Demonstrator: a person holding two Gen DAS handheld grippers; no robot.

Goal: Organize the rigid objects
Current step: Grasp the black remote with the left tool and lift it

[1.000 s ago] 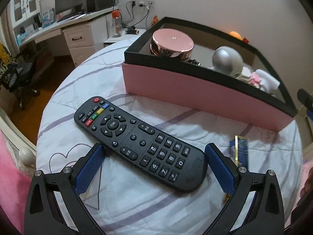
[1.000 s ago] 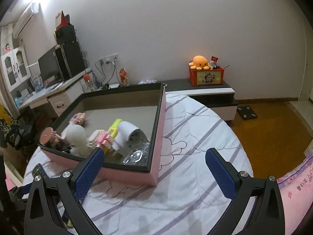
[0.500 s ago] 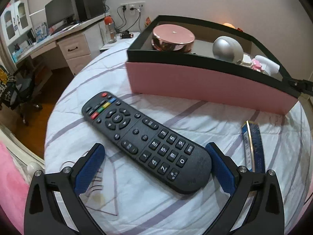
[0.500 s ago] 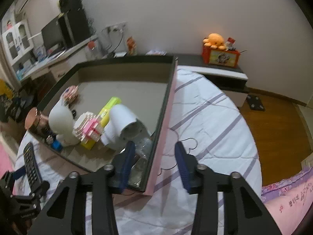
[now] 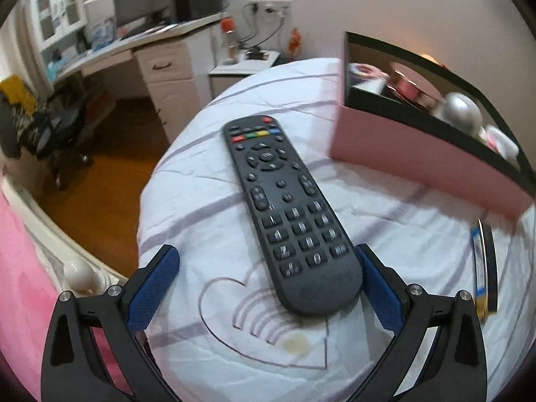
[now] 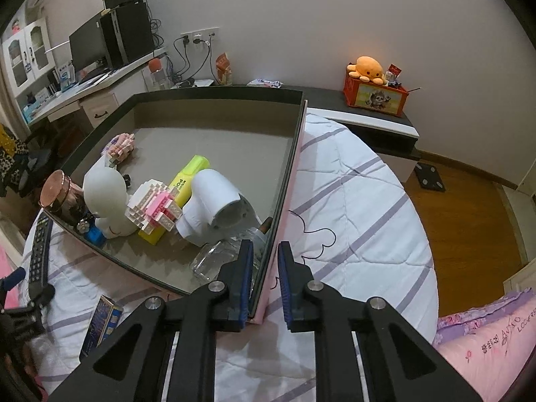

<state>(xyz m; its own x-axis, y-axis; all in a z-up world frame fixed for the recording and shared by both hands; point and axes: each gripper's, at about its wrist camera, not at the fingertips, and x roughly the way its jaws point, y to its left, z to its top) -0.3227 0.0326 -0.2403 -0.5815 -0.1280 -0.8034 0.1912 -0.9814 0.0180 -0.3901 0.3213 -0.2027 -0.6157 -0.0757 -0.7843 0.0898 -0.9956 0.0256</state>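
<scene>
Right gripper (image 6: 264, 281) now clamping box wall (image 6: 284, 197), remote (image 5: 288, 207) untouched

L cam low over remote (image 5: 288, 201); R cam above box (image 6: 288, 181) corner — both see box, remote.

One black remote control (image 5: 288, 201) and one blue carton (image 6: 100, 325) lie on the bed. One pink box (image 6: 284, 201) holds one yellow highlighter (image 6: 187, 176), one white hair dryer (image 6: 217, 201), one copper-lidded jar (image 6: 62, 197), one clear glass jar (image 6: 214, 261) and two brick-built toys (image 6: 155, 209).
</scene>
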